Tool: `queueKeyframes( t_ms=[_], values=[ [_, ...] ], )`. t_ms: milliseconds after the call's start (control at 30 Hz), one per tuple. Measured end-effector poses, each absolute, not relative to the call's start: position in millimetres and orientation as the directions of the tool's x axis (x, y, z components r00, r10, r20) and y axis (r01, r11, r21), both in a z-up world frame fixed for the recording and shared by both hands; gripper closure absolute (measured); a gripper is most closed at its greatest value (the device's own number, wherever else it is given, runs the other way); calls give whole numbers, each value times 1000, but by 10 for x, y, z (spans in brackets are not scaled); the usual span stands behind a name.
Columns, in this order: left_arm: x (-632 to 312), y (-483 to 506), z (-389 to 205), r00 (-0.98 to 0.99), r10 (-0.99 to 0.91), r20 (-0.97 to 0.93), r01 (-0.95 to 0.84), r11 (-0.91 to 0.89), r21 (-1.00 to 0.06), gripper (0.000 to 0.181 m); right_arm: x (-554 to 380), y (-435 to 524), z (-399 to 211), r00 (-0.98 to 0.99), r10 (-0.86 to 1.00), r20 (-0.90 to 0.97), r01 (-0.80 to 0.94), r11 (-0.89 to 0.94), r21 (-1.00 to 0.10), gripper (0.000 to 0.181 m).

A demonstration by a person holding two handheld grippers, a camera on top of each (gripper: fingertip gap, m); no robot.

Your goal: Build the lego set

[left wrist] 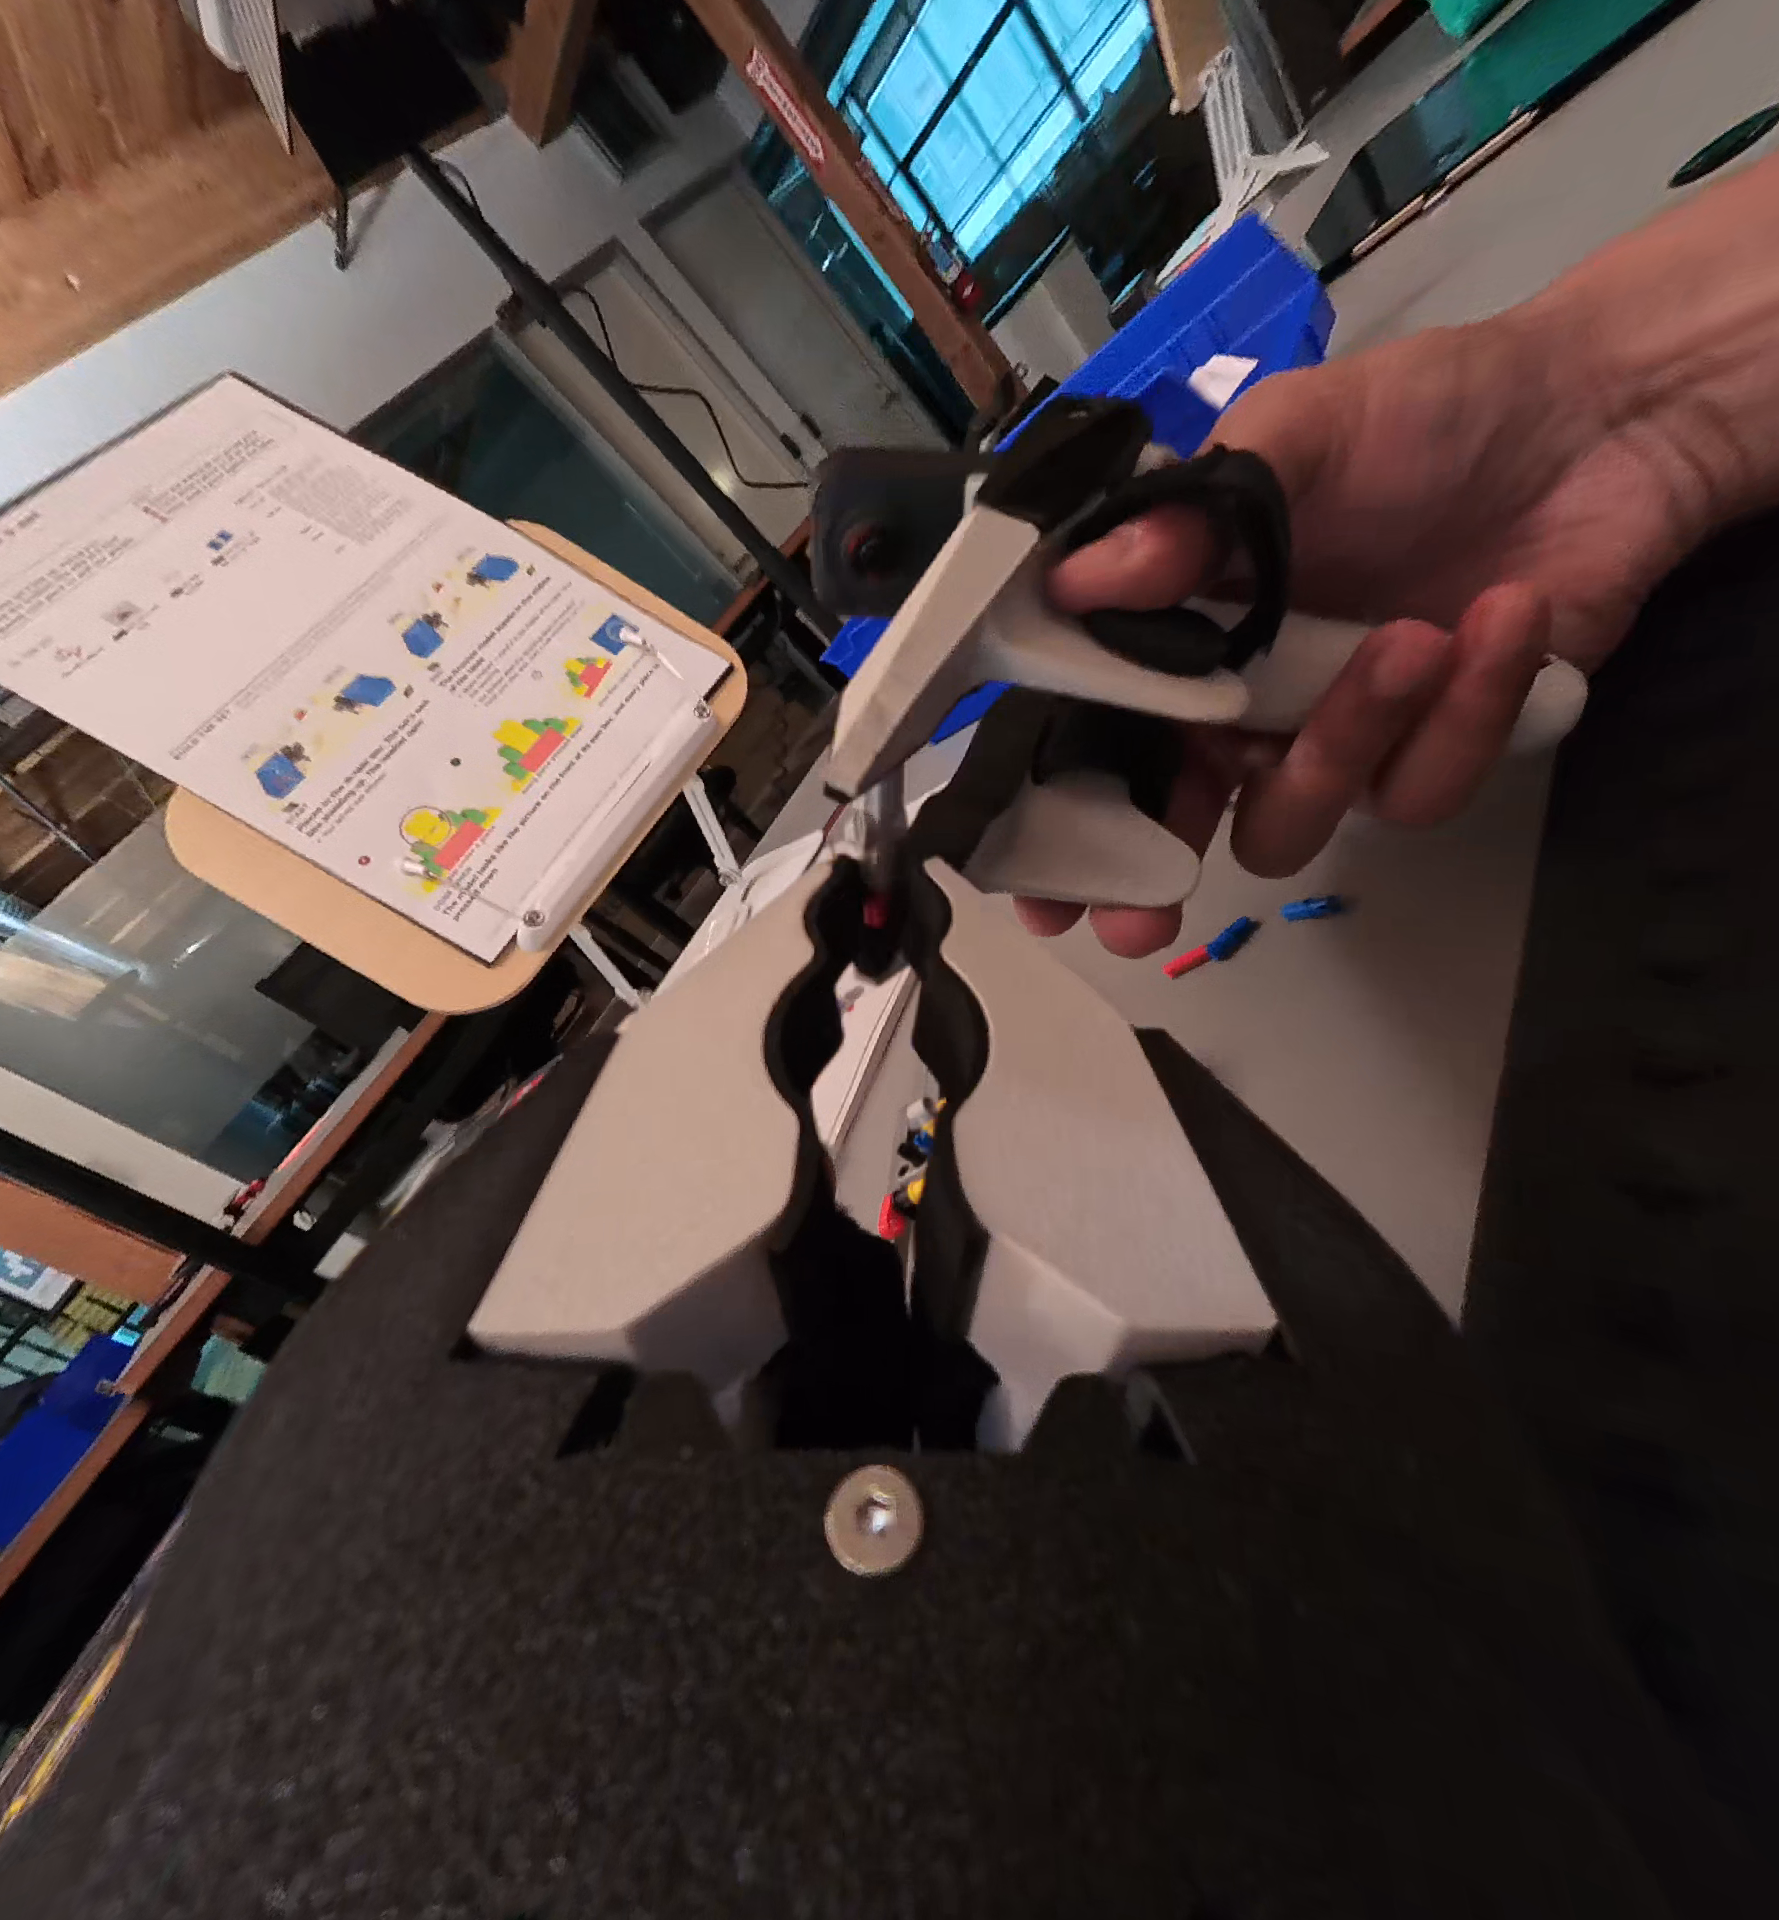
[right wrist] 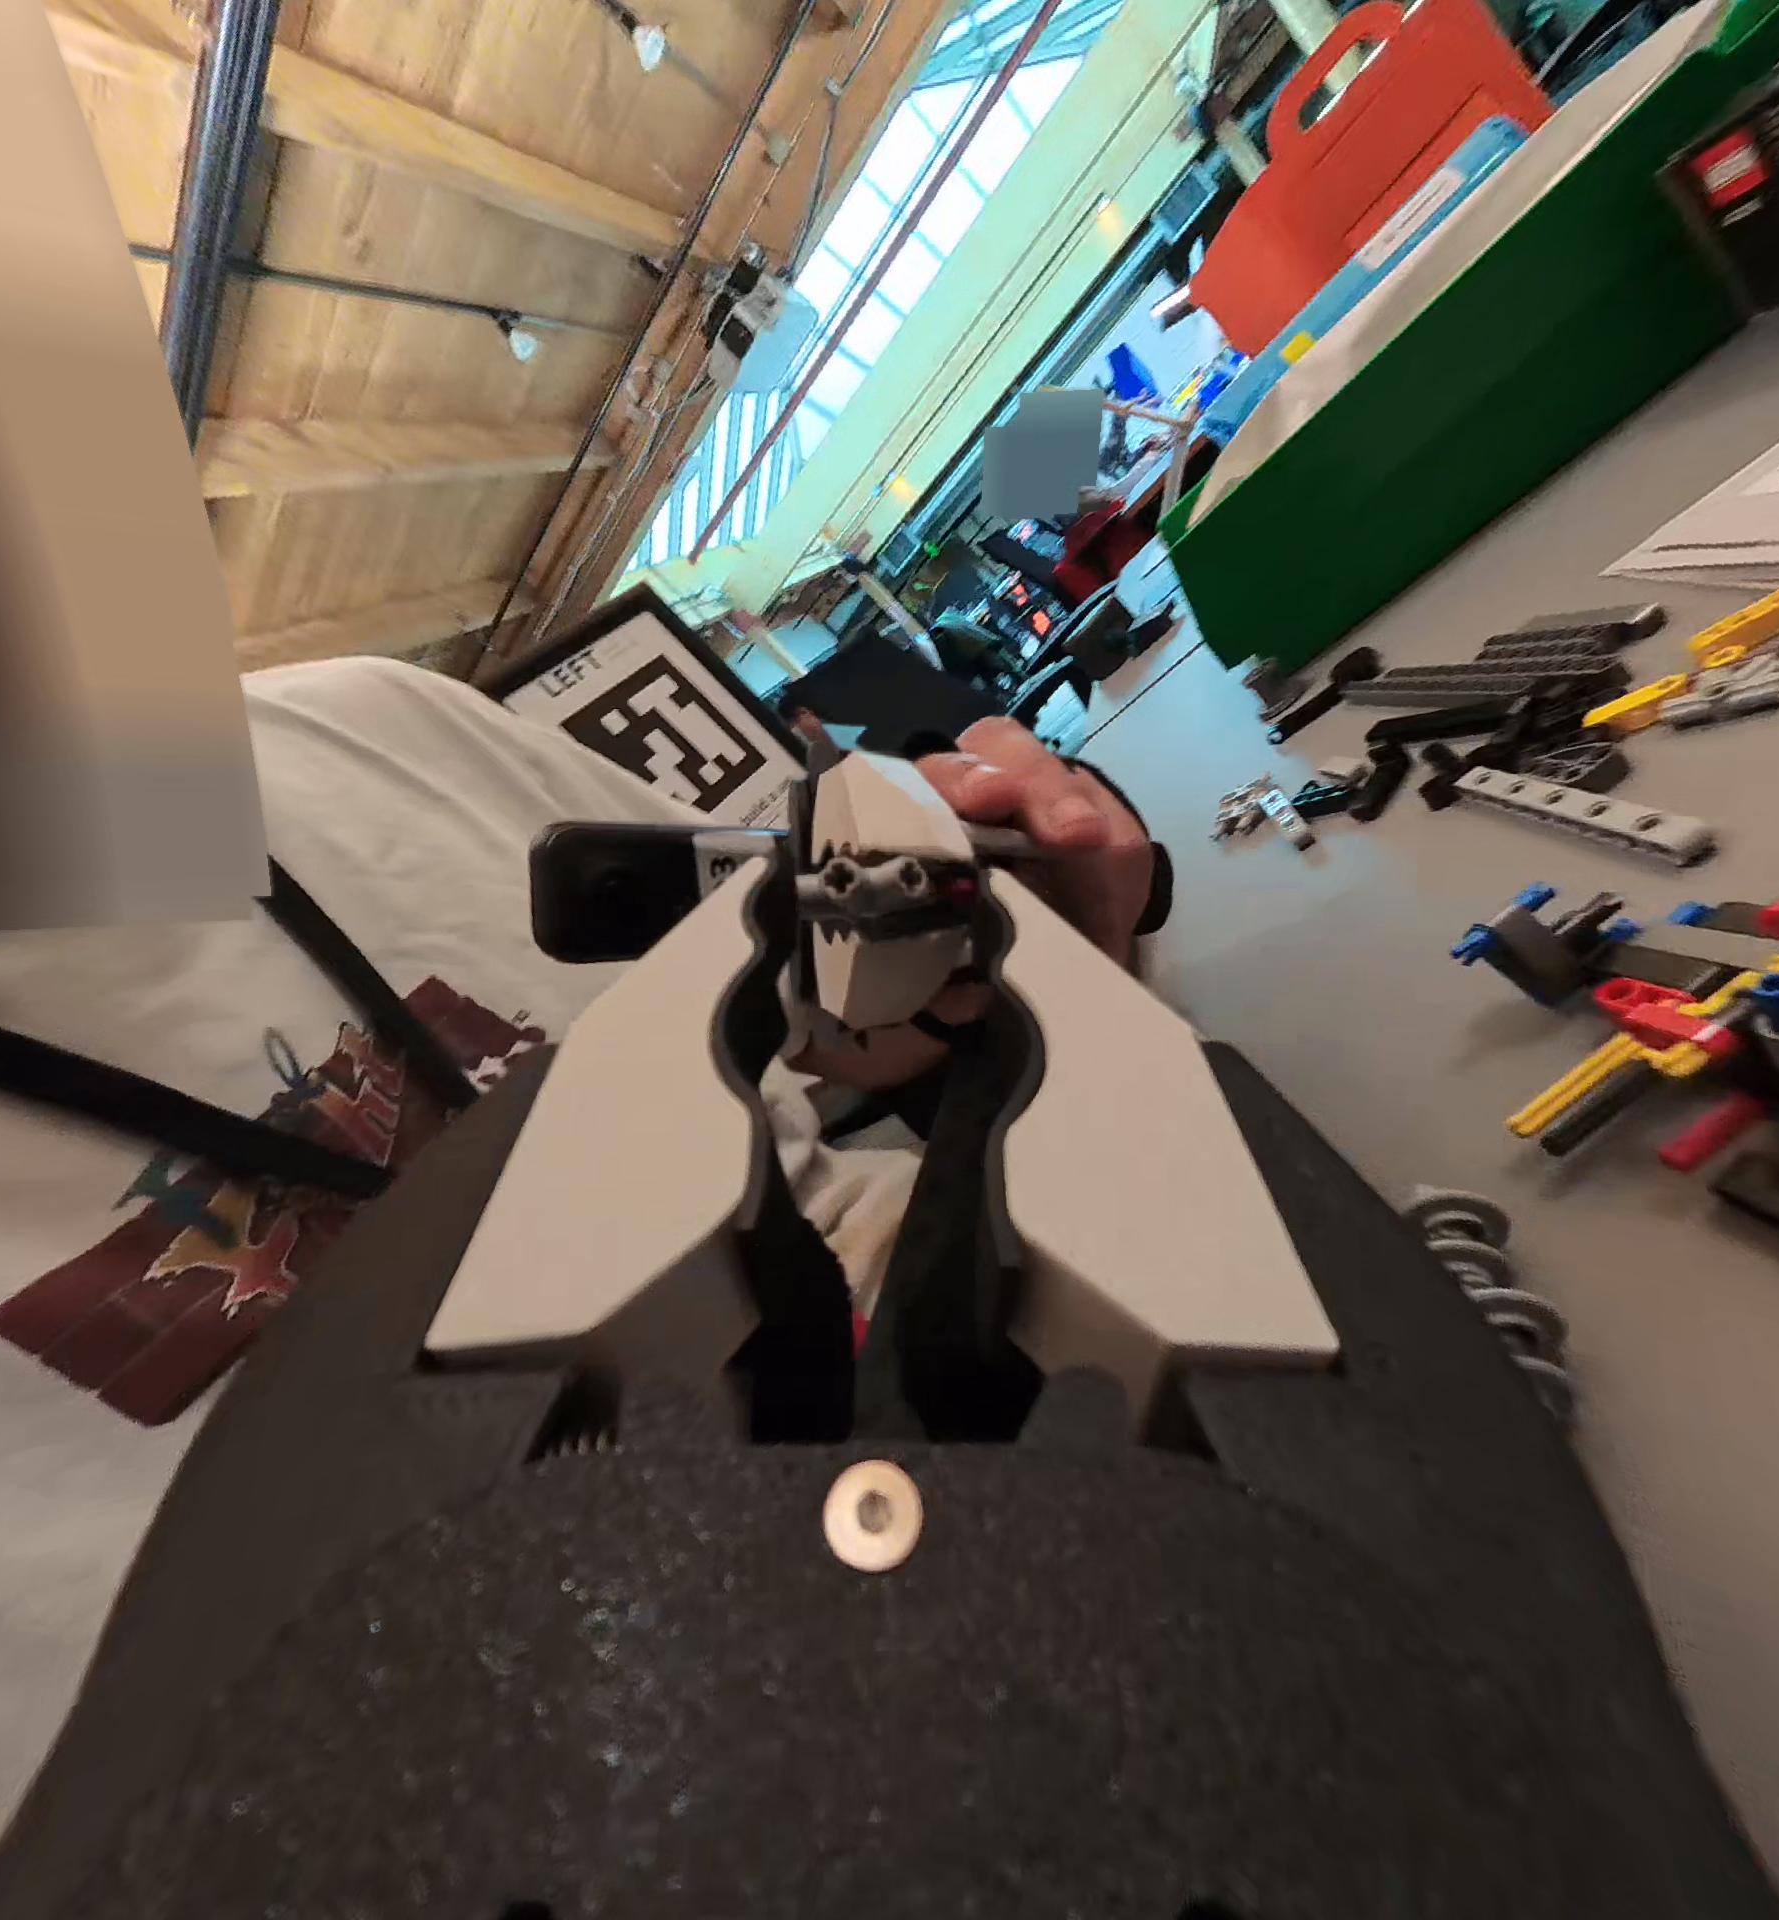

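Two claws meet in mid-air over one small piece

Both tools are lifted off the grey table (right wrist: 1384, 1039) and turned nose to nose. My guess is that the parts being joined are too small to press together lying flat, so each claw serves as the other's vice.

The left gripper (left wrist: 880, 925) has its fingers drawn nearly together, and a small dark piece with a red end (left wrist: 874, 914) sits at the very tips. It looks pinched there, though the blur leaves some doubt about how firmly. Coming down onto it from above is the right gripper (right wrist: 880, 899), squeezed by the person's right hand (left wrist: 1467, 582), with a slim grey stick-like part at its nose that touches or almost touches the left claw's tips.

In the right wrist view, a grey connector with cross-shaped holes (right wrist: 864, 883) lies crosswise right at that claw's tips, red showing at one end. The jaws stand narrow around it, and I judge it held. The left hand (right wrist: 1041, 821) closes on the other tool just behind.

The rest of the set waits on the table, well apart from both claws: a half-built model in black, red and yellow (right wrist: 1674, 1008), a scatter of black and grey beams (right wrist: 1529, 727), and a few loose blue and red pins (left wrist: 1249, 935). An instruction sheet on a stand (left wrist: 345, 665) is propped off to the side, presumably for glancing at.
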State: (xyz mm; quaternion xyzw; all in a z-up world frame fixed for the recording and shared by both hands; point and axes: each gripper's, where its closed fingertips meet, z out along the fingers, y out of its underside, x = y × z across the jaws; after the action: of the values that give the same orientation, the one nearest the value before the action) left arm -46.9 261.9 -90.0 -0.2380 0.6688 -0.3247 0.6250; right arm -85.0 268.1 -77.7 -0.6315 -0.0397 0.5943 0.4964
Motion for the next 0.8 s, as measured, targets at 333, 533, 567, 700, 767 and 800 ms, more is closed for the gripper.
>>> queueKeyframes(
  t_ms=[333, 533, 567, 700, 767, 800],
  values=[
    [-420, 2900, -871, 46, -665, -745, -36, 745, -667, 175, -621, 2771, -811, 370, 575, -730, -609, -443, -658, 145],
    [-384, 3033, -975, 117, -416, -902, -199, 880, -432, 176, -625, 2875, -909, 540, 457, -706, -558, -434, -707, 151],
    [-387, 3037, -967, 129, -387, -913, -212, 889, -406, 176, -631, 2895, -934, 549, 435, -714, -560, -443, -700, 156],
    [-403, 3031, -956, 132, -358, -924, -210, 901, -380, 176, -598, 2906, -947, 583, 424, -693, -556, -413, -721, 175],
    [-409, 3021, -941, 139, -346, -928, -204, 907, -369, 176, -600, 2893, -930, 560, 437, -704, -567, -417, -710, 175],
    [-408, 3016, -938, 139, -342, -929, -203, 909, -365, 177, -601, 2888, -924, 559, 442, -702, -567, -414, -712, 174]
  ],
)
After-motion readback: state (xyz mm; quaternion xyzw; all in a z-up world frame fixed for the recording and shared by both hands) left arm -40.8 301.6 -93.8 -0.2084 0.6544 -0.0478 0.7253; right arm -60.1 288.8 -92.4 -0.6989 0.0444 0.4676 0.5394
